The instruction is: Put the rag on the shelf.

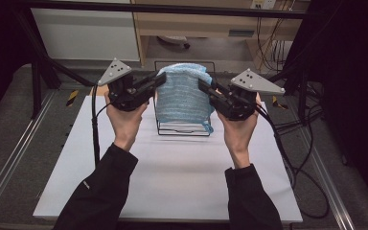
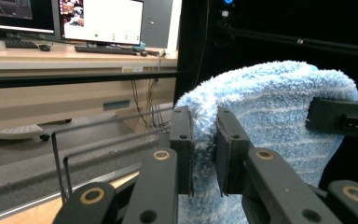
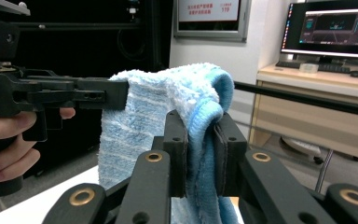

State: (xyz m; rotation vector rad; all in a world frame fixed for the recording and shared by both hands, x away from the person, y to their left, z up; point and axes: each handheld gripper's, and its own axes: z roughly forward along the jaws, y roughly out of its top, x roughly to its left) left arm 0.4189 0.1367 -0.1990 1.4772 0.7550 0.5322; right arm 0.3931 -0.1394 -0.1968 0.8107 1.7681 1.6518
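Observation:
A fluffy light-blue towel [image 1: 182, 93] with pale stripes hangs folded over a black wire rack [image 1: 182, 128] at the far middle of the white table [image 1: 172, 172]. My left gripper [image 1: 162, 79] pinches the towel's left upper edge; in the left gripper view its jaws are shut on the towel [image 2: 270, 112], gripper [image 2: 204, 154]. My right gripper [image 1: 202, 85] pinches the right upper edge; the right gripper view has its jaws closed on the towel's [image 3: 168, 107] blue hem, gripper [image 3: 200, 154]. Both hands hold the grippers level with the towel's top.
The rack's wire base pokes out below the towel. Black frame posts [image 1: 38, 81] stand at the table's far corners and cables [image 1: 297, 153] trail off the right side. Behind the table is a wooden desk [image 1: 196, 24]; monitors [image 2: 100, 18] sit on a desk.

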